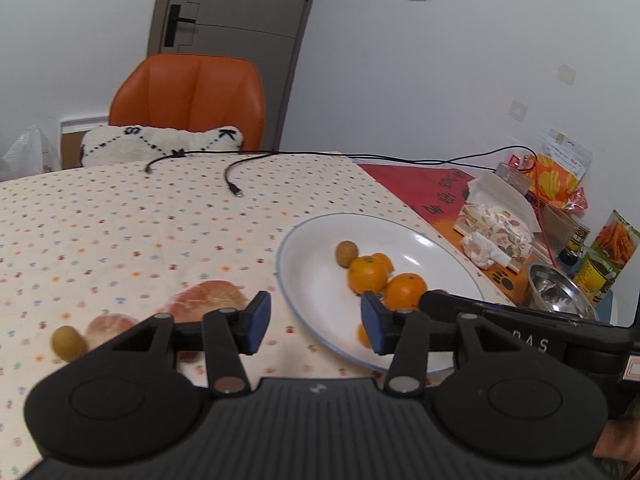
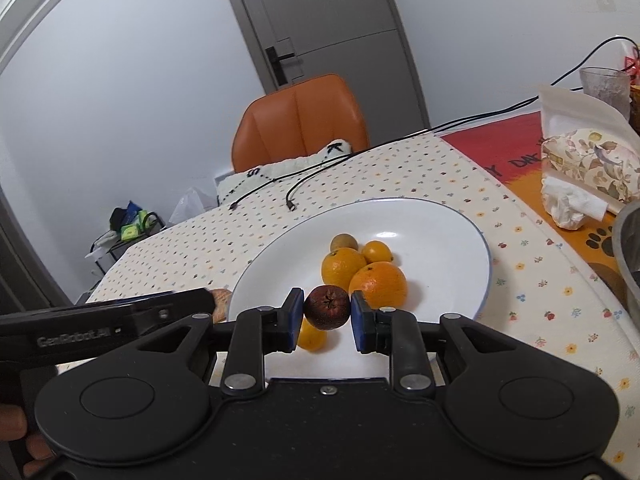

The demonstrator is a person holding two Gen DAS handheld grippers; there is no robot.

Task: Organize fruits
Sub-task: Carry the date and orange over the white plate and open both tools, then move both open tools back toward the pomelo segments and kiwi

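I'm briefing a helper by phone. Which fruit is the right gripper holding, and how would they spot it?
Find the white plate. Above its near edge, the right gripper pinches a dark fruit. It is brownish-red, unlike the oranges behind it.

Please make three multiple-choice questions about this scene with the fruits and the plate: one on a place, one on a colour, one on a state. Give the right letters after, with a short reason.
1. Where does the peeled pinkish citrus fruit lie?
A. in the white plate
B. on the dotted tablecloth
C. on the orange chair

2. What colour is the round fruit between the right gripper's pads?
A. dark reddish brown
B. bright green
C. yellow

3. What is the state of the left gripper?
A. shut on an orange
B. shut on a cable
C. open and holding nothing

Answers: 1 B, it rests on the dotted tablecloth, left of the round white plate with a blue rim. 2 A, the skin is dark reddish brown. 3 C, its blue pads stand wide apart with nothing between.
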